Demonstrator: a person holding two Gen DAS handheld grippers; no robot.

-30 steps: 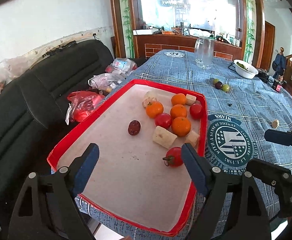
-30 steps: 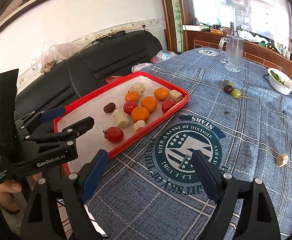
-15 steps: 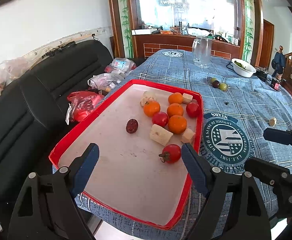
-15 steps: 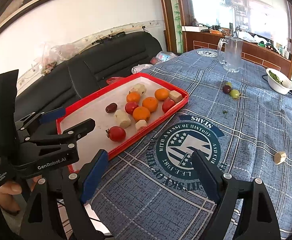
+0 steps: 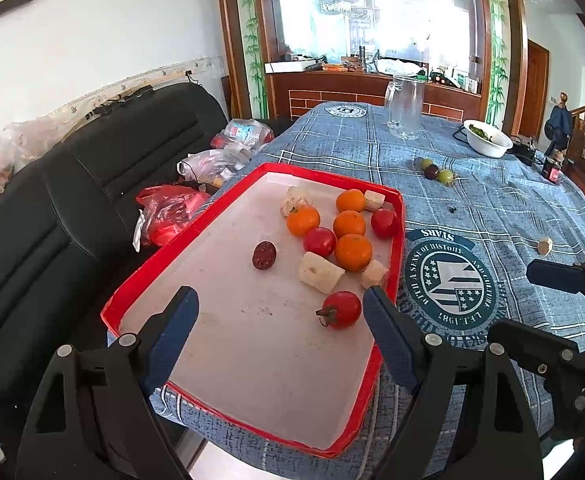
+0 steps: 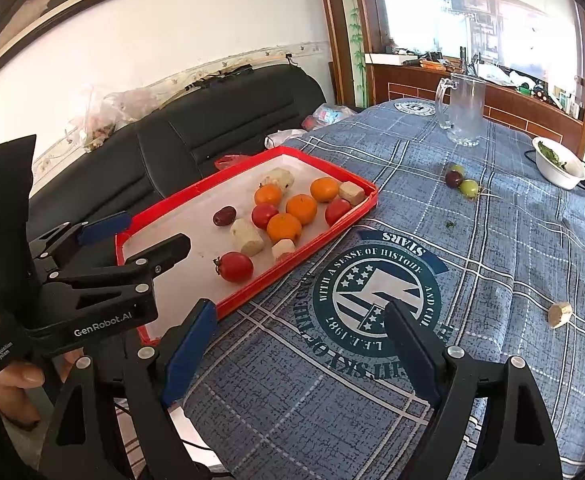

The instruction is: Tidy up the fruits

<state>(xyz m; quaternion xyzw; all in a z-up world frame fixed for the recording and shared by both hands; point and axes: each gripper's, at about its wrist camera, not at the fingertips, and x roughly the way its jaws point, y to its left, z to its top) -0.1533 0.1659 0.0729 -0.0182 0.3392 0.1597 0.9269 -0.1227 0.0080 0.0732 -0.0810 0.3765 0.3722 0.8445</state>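
Observation:
A red-rimmed white tray [image 5: 228, 216] [image 6: 196, 194] lies on the table's left edge. It holds several oranges [image 5: 353, 252], three tomatoes, a dark red date [image 5: 264, 255] and pale root chunks [image 5: 319, 272]. One tomato with a stem [image 5: 340, 309] [image 6: 235, 267] lies nearest. My left gripper [image 5: 280, 334] is open and empty, above the tray's near end. My right gripper [image 6: 300, 344] is open and empty, above the tablecloth to the tray's right. Three grapes [image 6: 461, 182] and a pale chunk [image 6: 559, 314] lie loose on the cloth.
A glass pitcher [image 6: 462, 110] and a white bowl [image 6: 558, 164] stand at the far end of the blue checked tablecloth [image 6: 512, 240]. A black sofa [image 5: 72, 184] with plastic bags [image 5: 172, 208] runs along the left of the table.
Both grippers have drawn back a little toward me, so the tray and fruit look slightly farther. Both stay open. Nothing on the table has moved.

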